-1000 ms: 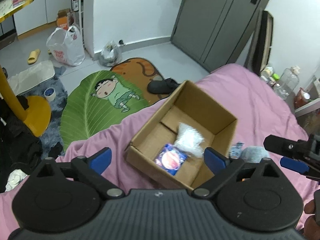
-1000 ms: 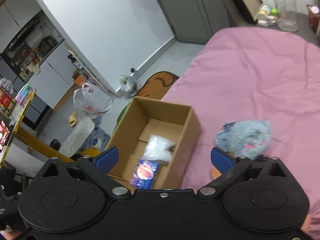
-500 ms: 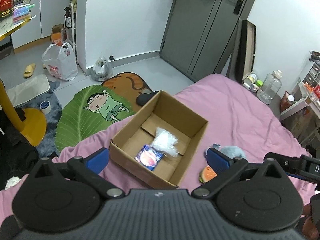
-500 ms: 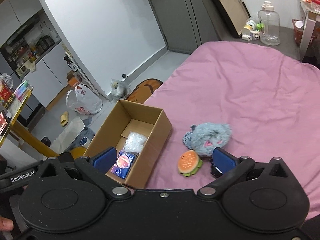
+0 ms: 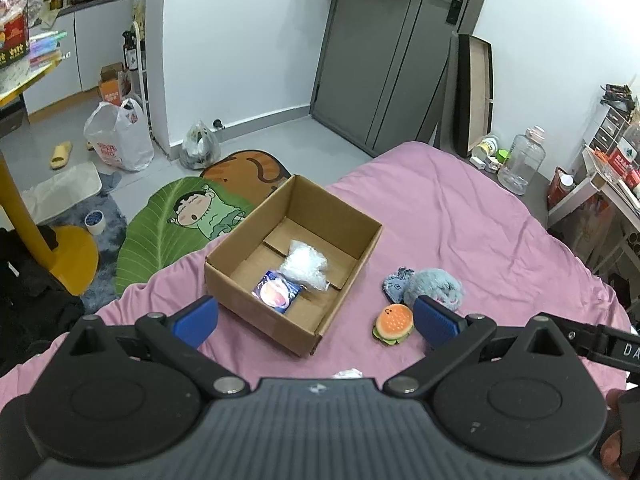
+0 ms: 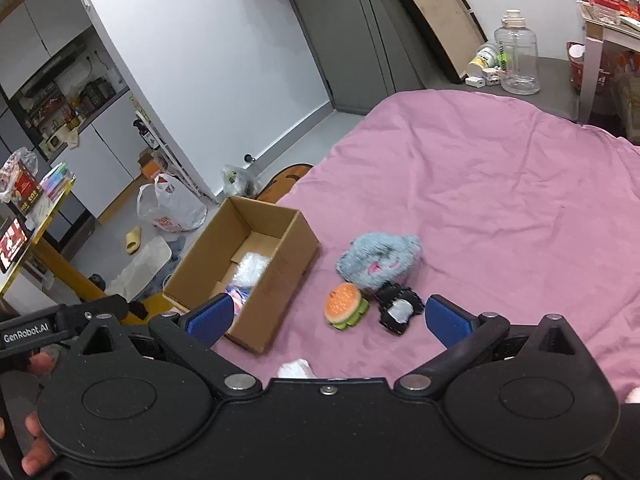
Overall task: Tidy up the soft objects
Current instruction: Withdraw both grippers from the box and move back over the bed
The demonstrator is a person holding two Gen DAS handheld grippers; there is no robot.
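Note:
An open cardboard box (image 5: pixel 248 264) (image 6: pixel 280 280) sits on the pink bed near its left edge. Inside lie a clear plastic bag (image 5: pixel 304 266) and a blue packet (image 5: pixel 276 290). To its right on the bed lie a grey fluffy plush (image 5: pixel 434 286) (image 6: pixel 378 260), a burger plush (image 5: pixel 393 323) (image 6: pixel 345 304) and a black-and-white plush (image 6: pixel 398 308). A small white soft thing (image 5: pixel 347 373) (image 6: pixel 296 369) lies close below both grippers. My left gripper (image 5: pixel 316 322) is open and empty, held above the box's near side. My right gripper (image 6: pixel 328 318) is open and empty above the burger plush.
The pink bedsheet (image 6: pixel 500 208) spreads to the right and far side. The floor to the left holds a leaf-shaped mat (image 5: pixel 168 228), plastic bags (image 5: pixel 118 140) and a yellow stand (image 5: pixel 48 240). A water jug (image 5: pixel 522 164) and shelves stand past the bed's far right.
Both grippers have pulled back and up from the box. More of the bed shows now, with the burger plush, the black-and-white plush and the small white thing in view.

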